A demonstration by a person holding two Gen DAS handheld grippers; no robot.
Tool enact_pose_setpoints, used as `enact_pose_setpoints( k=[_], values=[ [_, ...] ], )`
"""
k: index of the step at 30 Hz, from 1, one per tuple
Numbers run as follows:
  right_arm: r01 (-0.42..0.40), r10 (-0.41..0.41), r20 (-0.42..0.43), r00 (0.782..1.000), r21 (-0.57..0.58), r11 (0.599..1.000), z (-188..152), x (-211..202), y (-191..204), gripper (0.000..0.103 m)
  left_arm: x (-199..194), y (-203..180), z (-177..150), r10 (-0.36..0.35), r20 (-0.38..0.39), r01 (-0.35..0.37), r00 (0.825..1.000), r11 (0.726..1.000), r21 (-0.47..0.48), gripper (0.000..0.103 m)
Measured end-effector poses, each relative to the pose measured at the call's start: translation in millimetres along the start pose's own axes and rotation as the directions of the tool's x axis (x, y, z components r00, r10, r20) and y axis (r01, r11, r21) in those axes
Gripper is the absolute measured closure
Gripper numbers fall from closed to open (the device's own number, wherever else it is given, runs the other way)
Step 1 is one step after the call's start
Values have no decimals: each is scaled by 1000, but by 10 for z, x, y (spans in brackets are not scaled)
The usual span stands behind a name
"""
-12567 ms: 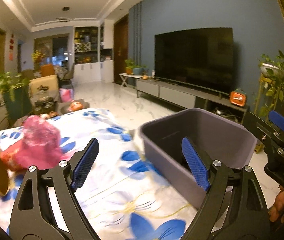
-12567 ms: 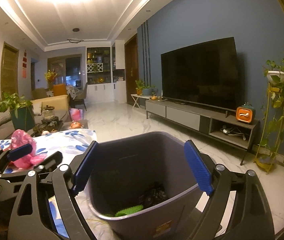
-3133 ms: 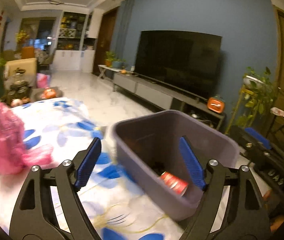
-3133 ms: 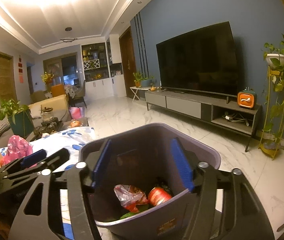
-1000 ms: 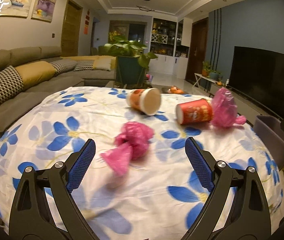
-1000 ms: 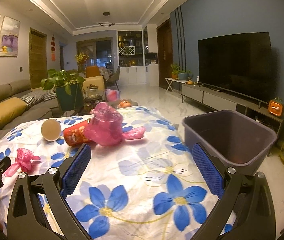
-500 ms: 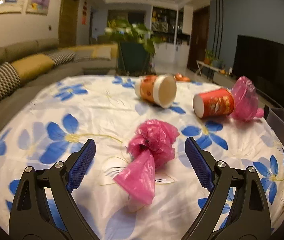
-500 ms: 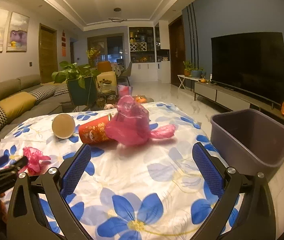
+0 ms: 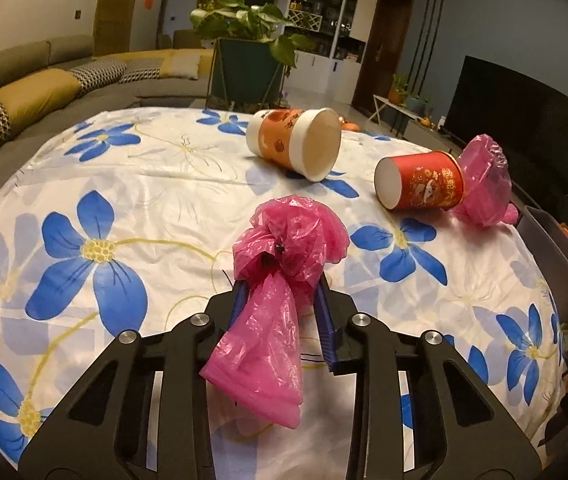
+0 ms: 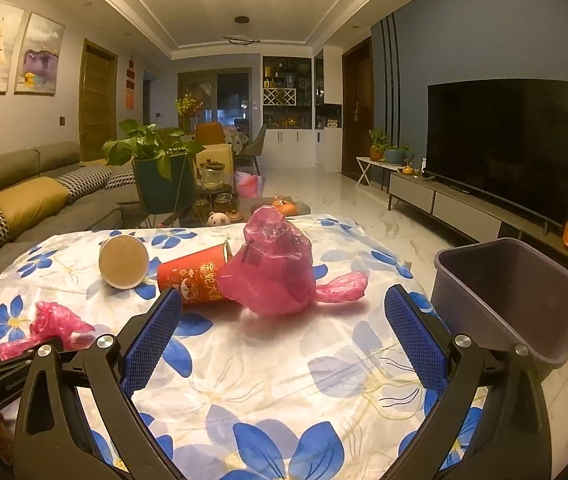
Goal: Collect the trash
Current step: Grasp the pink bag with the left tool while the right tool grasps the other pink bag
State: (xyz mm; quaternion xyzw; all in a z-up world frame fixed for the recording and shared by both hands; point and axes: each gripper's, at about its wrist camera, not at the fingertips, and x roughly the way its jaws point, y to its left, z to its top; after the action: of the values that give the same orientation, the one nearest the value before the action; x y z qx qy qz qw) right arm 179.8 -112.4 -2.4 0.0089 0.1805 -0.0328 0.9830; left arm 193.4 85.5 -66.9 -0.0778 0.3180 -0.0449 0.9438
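Half a second ago the left gripper had its jaws spread wide around the small pink bag; now the jaws are pulled in tight and pinch the bag at its knotted neck. The crumpled head of the bag bulges just past the jaw tips, and the loose tail hangs back between the gripper's arms toward the camera. Judgement: grasp made, next is lift and carry to the bin, which stands off the bench's right edge and shows no contents from this angle.

The bag looks to be touching the flowered cloth on the bench, near the near-left part; lifted or not, cannot tell.

The right gripper has its jaws wide apart and grips nothing. It hovers over the near edge, pointed at the big pink bag, which lies well ahead of the jaws near the bench's far right side, touching the red cup lying on its side. The orange cup, also tipped over, lies just beside them toward the far edge. Three pieces left after this one.
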Motion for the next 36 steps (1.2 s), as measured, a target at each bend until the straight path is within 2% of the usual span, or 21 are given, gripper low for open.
enact_pose_setpoints(
  k=[15,27,32,36],
  values=[
    [19,-19,-24,1000,26,999,102,324,-119,6,-470,-165,305,28,174,-27,984,1000,-11,74],
    [-26,26,-11,1000,46,999,240,657,-151,13,-400,-247,395,43,202,-41,979,999,-12,74],
    [-37,38,-37,999,38,999,236,842,-131,23,-350,-241,397,45,194,-43,980,999,-16,74],
    [-65,70,-100,993,49,997,170,995,-152,39,-311,-231,390,41,186,-37,982,999,-23,74]
  ],
)
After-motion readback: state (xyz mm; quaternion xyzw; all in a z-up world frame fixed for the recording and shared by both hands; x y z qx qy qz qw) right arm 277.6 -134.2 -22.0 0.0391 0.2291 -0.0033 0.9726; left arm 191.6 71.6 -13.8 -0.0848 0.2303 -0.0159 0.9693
